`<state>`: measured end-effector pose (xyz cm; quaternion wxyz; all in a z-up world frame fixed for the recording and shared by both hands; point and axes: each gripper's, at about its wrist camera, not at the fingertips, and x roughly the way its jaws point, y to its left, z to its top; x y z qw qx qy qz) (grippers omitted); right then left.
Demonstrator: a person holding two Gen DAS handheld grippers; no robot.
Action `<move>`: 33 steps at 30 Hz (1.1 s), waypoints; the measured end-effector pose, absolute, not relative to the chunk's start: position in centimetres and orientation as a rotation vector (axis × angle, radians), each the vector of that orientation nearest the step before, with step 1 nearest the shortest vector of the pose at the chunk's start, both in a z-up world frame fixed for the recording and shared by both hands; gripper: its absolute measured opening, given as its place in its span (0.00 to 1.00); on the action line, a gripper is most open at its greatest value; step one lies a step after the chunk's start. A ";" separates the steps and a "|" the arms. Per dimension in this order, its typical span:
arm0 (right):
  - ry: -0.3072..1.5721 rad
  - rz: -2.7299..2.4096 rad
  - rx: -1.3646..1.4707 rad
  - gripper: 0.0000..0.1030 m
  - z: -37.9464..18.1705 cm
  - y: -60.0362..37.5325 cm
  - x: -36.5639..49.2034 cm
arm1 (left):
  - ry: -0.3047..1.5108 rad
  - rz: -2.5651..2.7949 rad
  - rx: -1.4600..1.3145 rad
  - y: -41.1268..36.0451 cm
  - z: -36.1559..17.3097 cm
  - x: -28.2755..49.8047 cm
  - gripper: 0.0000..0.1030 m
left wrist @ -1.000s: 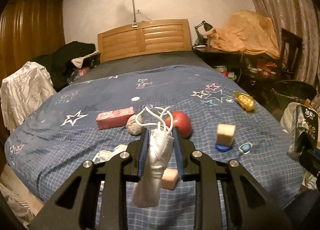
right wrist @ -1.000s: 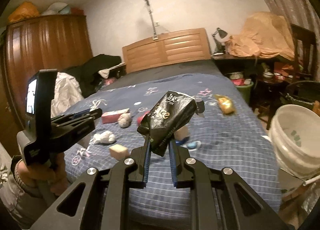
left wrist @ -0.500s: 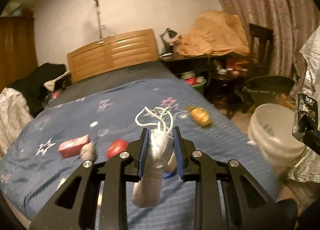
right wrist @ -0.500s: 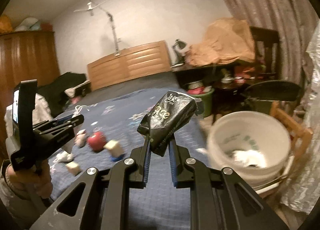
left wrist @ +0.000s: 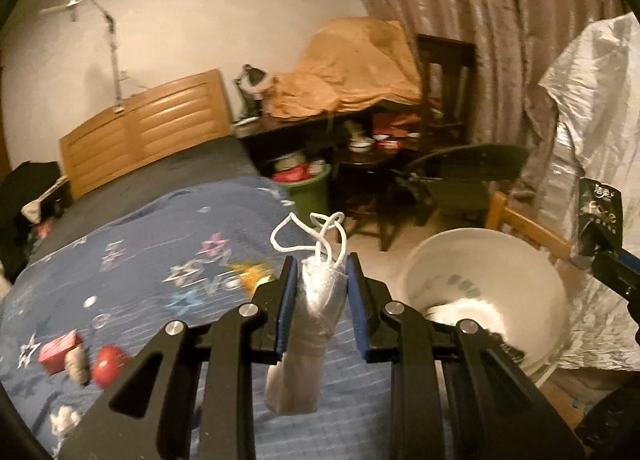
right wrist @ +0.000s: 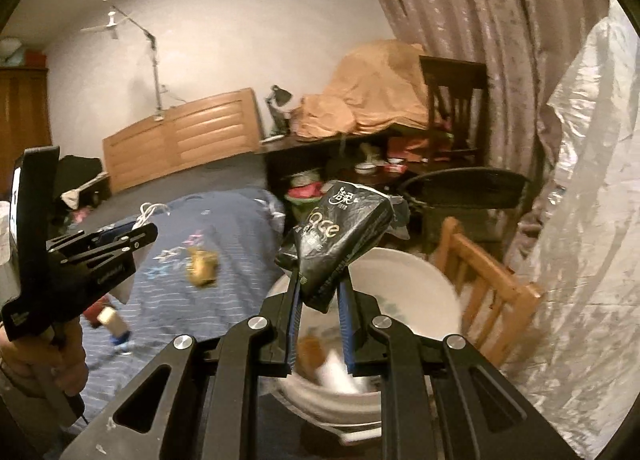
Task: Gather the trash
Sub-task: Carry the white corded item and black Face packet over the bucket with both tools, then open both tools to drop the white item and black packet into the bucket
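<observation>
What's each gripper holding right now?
Left gripper: closed on a white face mask.
Right gripper: closed on a black tissue packet, above the white bucket.

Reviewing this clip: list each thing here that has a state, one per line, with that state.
Left hand-held gripper: shut on white face mask.
Right hand-held gripper: shut on black wrapper.
White bucket: open, trash inside.
Red block: lying on bed.
Yellow wrapper: lying on bed.
</observation>
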<state>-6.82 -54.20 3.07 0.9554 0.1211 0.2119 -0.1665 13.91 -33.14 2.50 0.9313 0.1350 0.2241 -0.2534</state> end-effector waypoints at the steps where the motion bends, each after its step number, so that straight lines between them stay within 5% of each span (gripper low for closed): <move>1: 0.434 -0.346 0.244 0.18 3.0 -55.1 -6.5 | 0.466 -0.539 0.284 -34.4 2.3 14.1 0.23; 33: 0.632 -0.353 0.259 0.18 -2.5 -62.0 -2.0 | 0.599 -0.759 0.411 -46.0 -4.1 15.3 0.23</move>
